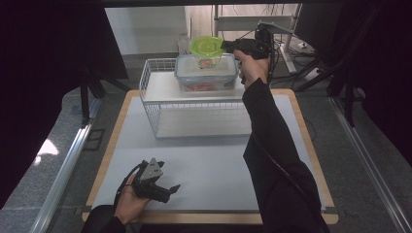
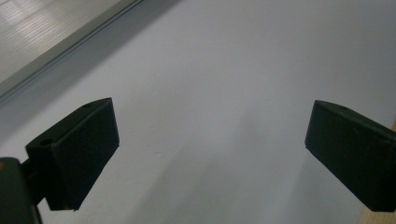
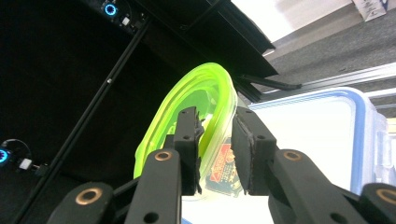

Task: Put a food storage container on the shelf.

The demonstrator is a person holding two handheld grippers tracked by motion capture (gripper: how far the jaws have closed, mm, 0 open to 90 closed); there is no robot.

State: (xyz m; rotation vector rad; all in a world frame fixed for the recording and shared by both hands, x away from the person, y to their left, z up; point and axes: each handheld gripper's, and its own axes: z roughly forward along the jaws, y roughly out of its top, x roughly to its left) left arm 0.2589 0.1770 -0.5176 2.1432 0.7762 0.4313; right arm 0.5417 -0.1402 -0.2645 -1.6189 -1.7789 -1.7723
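A small clear tub with a lime-green lid (image 1: 206,48) (image 3: 187,102) is at the top of a larger clear box with a blue-rimmed lid (image 1: 206,73) (image 3: 303,135). That box stands on the upper shelf of a white wire rack (image 1: 150,77). My right gripper (image 1: 228,46) (image 3: 217,116) reaches in from the right and is shut on the small tub's rim. Whether the tub rests on the box lid or hovers just above it, I cannot tell. My left gripper (image 1: 167,191) (image 2: 210,140) lies low at the table's front left, open, with nothing between its jaws.
The rack stands at the back of a pale grey mat (image 1: 209,165) on a wood-edged table; its lower shelf (image 1: 204,124) is bare. Dark curtains flank both sides. Cables and metal frame legs (image 1: 291,29) lie behind the rack.
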